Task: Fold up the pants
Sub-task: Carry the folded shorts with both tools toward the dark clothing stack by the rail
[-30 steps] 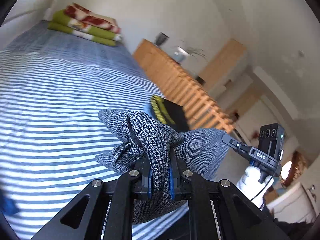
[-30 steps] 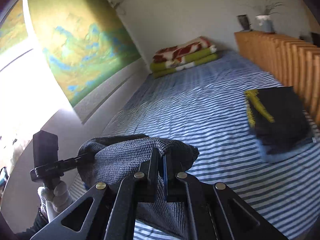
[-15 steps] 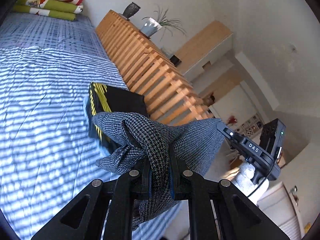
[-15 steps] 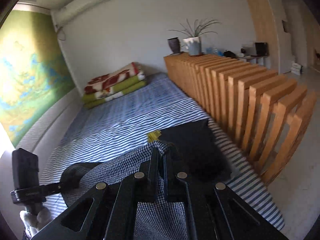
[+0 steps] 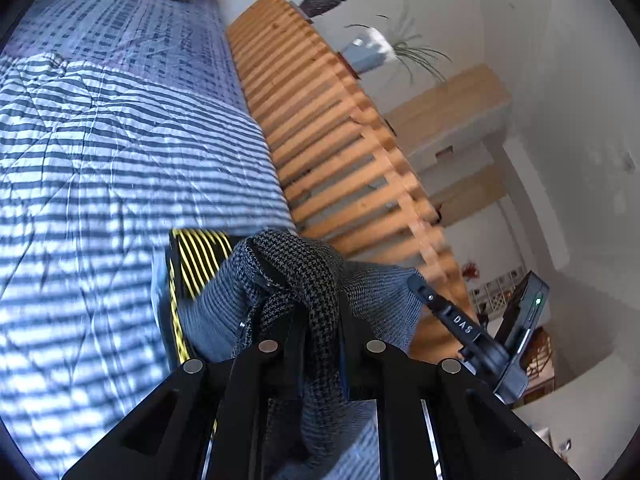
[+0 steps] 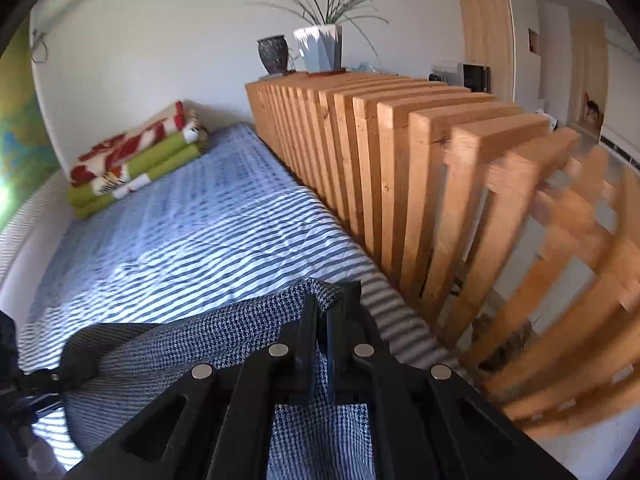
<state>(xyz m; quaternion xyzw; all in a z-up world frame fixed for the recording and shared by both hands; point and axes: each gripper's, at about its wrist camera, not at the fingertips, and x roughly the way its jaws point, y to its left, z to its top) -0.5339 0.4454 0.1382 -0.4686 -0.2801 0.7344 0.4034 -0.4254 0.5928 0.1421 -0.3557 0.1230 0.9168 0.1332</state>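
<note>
left gripper (image 5: 320, 316) clamping bunched grey houndstooth fabric pants (image 5: 296, 276) | right gripper (image 6: 322, 320) gripping the pants' other edge | pants hanging above blue-and-white striped bed (image 5: 100, 168), over black yellow-striped folded garment (image 5: 196, 256)

Slatted wooden divider (image 6: 400, 184) blocks right; striped bed (image 5: 100, 152) open left.

White letters "DAS" stand on the right gripper (image 5: 460, 322), seen from the left wrist.
</note>
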